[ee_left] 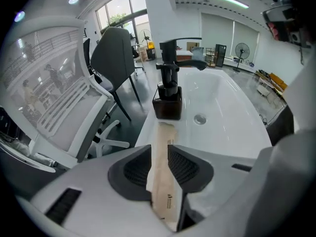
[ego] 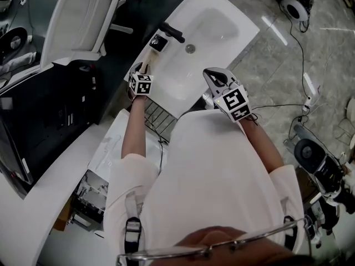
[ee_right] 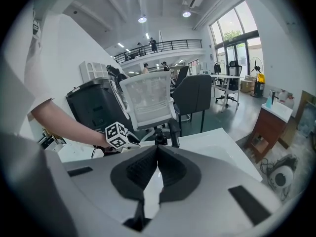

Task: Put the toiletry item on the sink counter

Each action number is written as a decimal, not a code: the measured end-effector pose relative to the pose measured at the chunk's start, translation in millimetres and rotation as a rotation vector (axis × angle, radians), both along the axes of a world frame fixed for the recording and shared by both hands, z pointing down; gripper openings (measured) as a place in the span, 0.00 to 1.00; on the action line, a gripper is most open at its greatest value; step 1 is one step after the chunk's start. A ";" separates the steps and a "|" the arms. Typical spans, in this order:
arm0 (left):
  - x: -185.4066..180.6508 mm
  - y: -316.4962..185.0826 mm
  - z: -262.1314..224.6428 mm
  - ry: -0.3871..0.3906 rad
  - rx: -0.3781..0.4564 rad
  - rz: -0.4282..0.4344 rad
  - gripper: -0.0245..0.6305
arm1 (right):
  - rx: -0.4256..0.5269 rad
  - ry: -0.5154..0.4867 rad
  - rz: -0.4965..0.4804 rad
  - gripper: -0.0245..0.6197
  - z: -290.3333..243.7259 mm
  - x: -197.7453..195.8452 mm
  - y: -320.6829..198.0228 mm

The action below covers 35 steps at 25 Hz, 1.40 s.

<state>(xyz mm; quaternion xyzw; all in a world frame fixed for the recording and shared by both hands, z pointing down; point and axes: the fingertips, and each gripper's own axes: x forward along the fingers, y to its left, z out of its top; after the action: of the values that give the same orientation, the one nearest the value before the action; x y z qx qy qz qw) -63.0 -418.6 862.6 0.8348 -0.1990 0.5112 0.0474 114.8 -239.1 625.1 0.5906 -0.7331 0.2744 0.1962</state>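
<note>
A long beige paper-wrapped toiletry packet point(ee_left: 164, 181) is clamped between the jaws of my left gripper point(ee_left: 159, 157). Its far end reaches toward a dark square holder point(ee_left: 167, 103) beside the black faucet point(ee_left: 170, 65). In the head view the left gripper point(ego: 142, 68) hovers over the left rim of the white sink counter point(ego: 173, 90), with the packet point(ego: 150, 59) pointing at the holder point(ego: 158, 42). My right gripper point(ego: 212, 75) is shut and empty above the counter's near edge. In its own view the right gripper point(ee_right: 157, 151) shows its jaw tips touching.
The basin has a drain point(ego: 190, 48) at its middle. A white mesh office chair point(ego: 77, 21) and a dark cabinet point(ego: 55, 115) stand left of the sink. Cables and a round device point(ego: 294, 5) lie on the floor to the right. A wire rack point(ego: 157, 118) sits under the counter.
</note>
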 end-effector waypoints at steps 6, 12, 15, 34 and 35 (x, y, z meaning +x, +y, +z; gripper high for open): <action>-5.6 8.5 -17.7 0.033 0.013 -0.051 0.18 | 0.026 0.005 -0.036 0.05 -9.1 1.7 -1.3; -9.5 27.2 -40.5 0.085 0.033 -0.110 0.18 | 0.045 0.018 -0.083 0.05 -18.6 4.8 2.1; -4.8 36.9 -64.1 0.174 0.046 -0.172 0.18 | 0.060 0.021 -0.106 0.05 -23.1 7.4 3.6; -3.4 109.3 -218.1 0.555 0.170 -0.476 0.10 | 0.134 -0.010 -0.323 0.05 -47.7 7.2 -3.7; -3.9 113.7 -223.4 0.571 0.173 -0.493 0.10 | 0.136 -0.008 -0.340 0.05 -49.2 7.0 -4.6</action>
<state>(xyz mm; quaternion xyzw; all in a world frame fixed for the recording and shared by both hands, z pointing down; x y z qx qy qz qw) -66.9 -305.0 639.2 0.8716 -0.4148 0.2128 0.1517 121.8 -243.7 575.9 0.4690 -0.8400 0.1892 0.1965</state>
